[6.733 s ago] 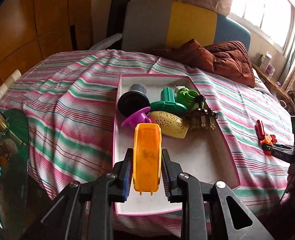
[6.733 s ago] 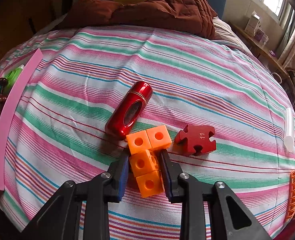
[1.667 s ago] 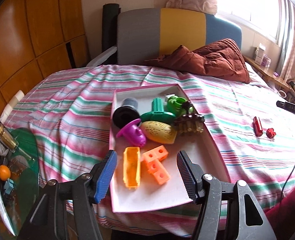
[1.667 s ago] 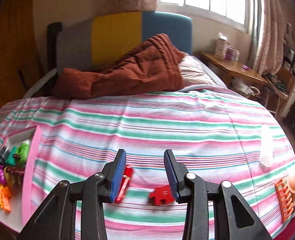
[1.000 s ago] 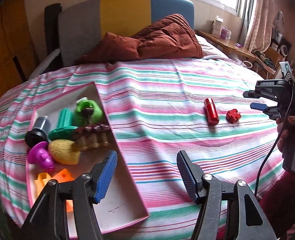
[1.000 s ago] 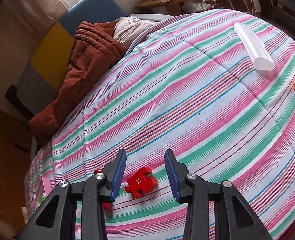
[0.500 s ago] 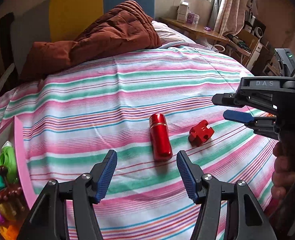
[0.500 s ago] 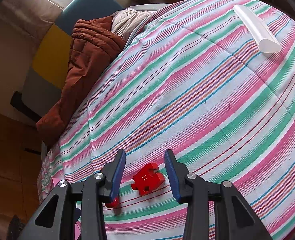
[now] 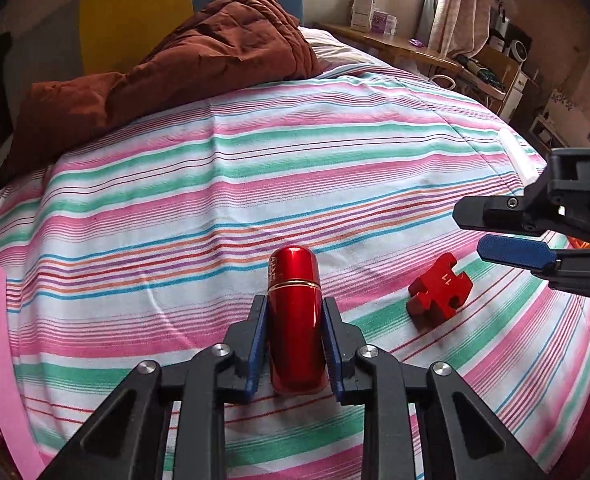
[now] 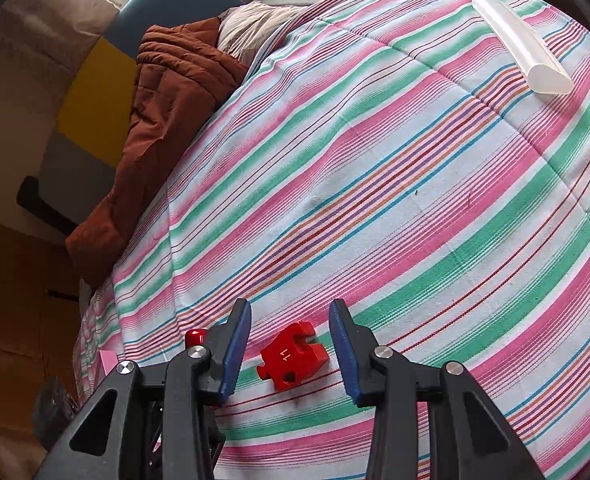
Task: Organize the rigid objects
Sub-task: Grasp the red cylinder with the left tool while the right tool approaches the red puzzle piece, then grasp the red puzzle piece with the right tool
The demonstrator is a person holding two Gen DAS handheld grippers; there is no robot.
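**Left tongs clamp the red capsule; right tongs straddle the puzzle piece**

Clamped now: left gripper [image 9: 295,326] just closed in on the red capsule [image 9: 293,320], blue pads pressed to both flanks. Lying lengthwise on the striped bedspread [image 9: 295,184], rounded cap pointing away, gold ring around the upper part, lettering on the cap too small to read. Still down on the fabric, not lifted.

Just to the right of it, the red puzzle piece [image 9: 441,294], flat on the stripes, a "11" on its top face. Close to the capsule but not touching.

Over from the right edge, the right gripper [image 9: 491,230], one blue pad showing, hanging above and beyond the piece.

From the right wrist: right gripper [image 10: 291,350] parted at a moderate width, jaws either side of the puzzle piece [image 10: 293,356], gaps visible on both sides, nothing gripped. Behind the left finger, just the capsule's cap [image 10: 196,336] peeking out.

Far up the bed, a brown quilt [image 9: 167,56] bunched up. Near the far right edge, a white tube [image 10: 521,50]. At the left margin, a strip of pink tray rim [image 9: 3,360].
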